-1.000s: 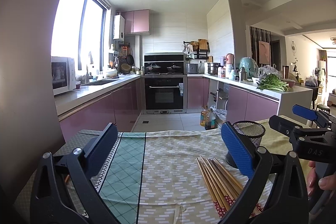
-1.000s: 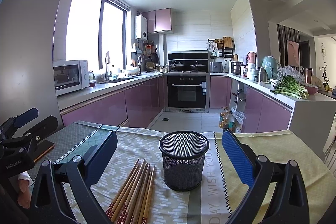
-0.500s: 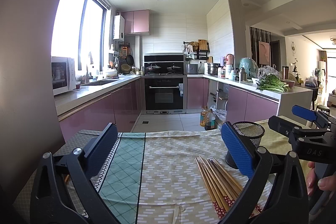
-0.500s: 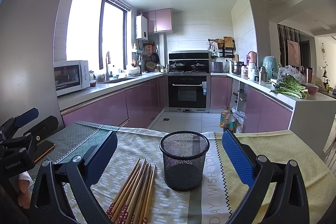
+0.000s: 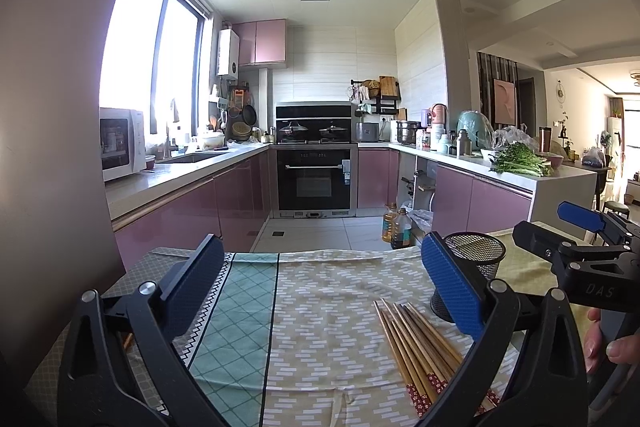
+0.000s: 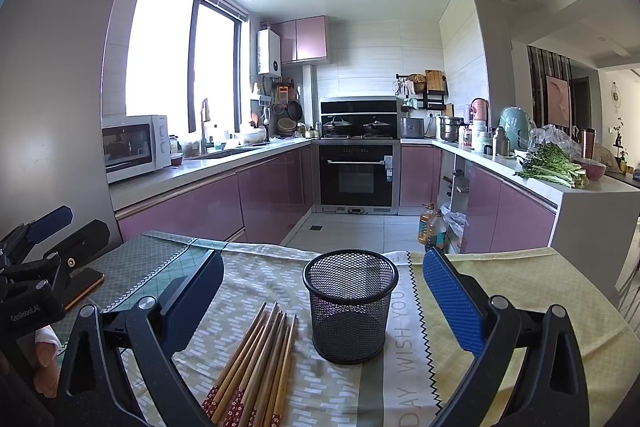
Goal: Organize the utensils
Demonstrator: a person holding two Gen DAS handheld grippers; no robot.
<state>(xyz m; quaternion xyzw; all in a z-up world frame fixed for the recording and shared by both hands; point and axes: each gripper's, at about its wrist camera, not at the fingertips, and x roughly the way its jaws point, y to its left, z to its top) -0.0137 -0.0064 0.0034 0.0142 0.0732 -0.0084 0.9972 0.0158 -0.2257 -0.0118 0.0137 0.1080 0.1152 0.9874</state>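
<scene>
Chopsticks (image 6: 256,359): light, stiff, smooth, likely slippery; grip mid-shaft. Cup (image 6: 351,307): light mesh. Both tongs (image 5: 324,291) (image 6: 320,297) spread wide, empty.

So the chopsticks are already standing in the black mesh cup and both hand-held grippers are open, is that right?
Not quite. The chopsticks lie flat on the tablecloth beside the black mesh cup, which is empty, as the right wrist view shows. Both the left hand-held gripper and right hand-held gripper are open.
</scene>
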